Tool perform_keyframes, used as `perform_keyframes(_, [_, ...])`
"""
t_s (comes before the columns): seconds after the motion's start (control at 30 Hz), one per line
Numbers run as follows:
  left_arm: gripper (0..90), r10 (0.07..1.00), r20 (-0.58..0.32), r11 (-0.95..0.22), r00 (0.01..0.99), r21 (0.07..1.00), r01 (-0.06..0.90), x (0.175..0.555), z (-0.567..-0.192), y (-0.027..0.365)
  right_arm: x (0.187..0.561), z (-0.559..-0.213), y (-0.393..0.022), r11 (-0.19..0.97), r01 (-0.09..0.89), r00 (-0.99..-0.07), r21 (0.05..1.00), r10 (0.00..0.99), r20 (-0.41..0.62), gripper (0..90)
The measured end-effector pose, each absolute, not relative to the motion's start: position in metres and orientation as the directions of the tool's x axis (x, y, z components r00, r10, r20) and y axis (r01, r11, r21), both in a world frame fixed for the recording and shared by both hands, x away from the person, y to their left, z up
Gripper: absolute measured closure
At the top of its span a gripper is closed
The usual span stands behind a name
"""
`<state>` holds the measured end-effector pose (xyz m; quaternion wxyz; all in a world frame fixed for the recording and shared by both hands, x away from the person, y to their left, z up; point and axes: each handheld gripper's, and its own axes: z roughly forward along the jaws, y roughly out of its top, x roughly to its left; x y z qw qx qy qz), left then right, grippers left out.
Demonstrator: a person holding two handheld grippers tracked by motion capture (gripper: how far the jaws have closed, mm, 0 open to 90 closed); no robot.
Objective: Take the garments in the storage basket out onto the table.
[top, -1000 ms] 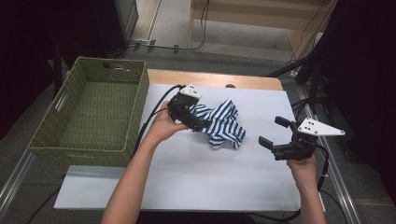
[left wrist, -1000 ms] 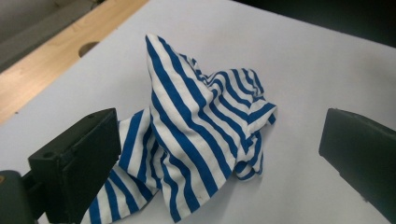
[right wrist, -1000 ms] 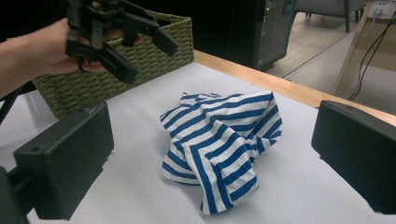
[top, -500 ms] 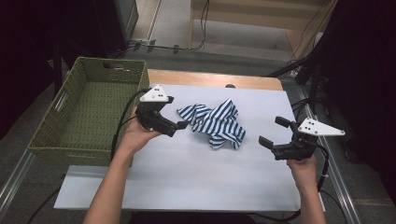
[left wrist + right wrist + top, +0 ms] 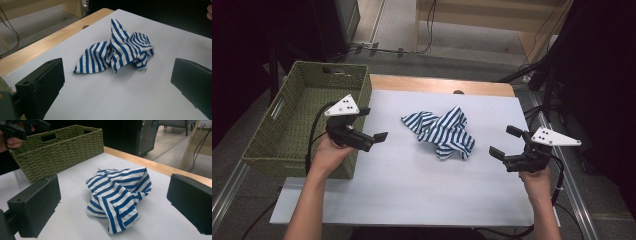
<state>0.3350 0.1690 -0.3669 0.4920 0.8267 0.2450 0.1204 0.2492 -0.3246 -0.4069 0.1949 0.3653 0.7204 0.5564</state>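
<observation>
- High view: 1 striped cloth (image 5: 442, 130), crumpled, centre of frame on the white table (image 5: 412, 200), touching neither gripper.
- Left gripper (image 5: 372, 125) at centre-left of high view, over the table's left edge beside the basket (image 5: 287, 130); jaws apart, nothing between them. Well apart from cloth.
- Right gripper (image 5: 504, 142) at centre-right, near table's right edge; jaws apart, empty. Near cloth, not touching.
- Left gripper view: cloth (image 5: 117, 52) upper centre between the two black jaws but farther off; wood strip (image 5: 37, 50) along table's far edge at upper left.
- Right gripper view: cloth (image 5: 117, 195) mid-frame, closer; basket wall (image 5: 57, 150) w/ handle slot at upper left, plus other hand (image 5: 13, 141) at top-left corner; high view shows basket's inside instead.
- Room: bare table all round cloth, widest along bottom of high view.
- Count: 1 cloth, 1 basket, 2 grippers.
</observation>
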Motion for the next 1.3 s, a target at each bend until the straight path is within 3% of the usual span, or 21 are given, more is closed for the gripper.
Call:
perform_keyframes(0.23, [0.0, 0.524, -0.088, -0.324, 0.847, 0.899, 0.293, 0.323, -0.373, 0.194, 0.249, -0.406, -0.328, 0.095, 0.307, -0.654, 0.947, 0.744, 0.137, 0.0])
perform_keyframes(1.3, [0.0, 0.547, -0.085, -0.342, 0.833, 0.885, 0.315, 0.32, -0.379, 0.215, 0.249, -0.408, -0.324, 0.104, 0.318, -0.658, 0.943, 0.74, 0.14, 0.0])
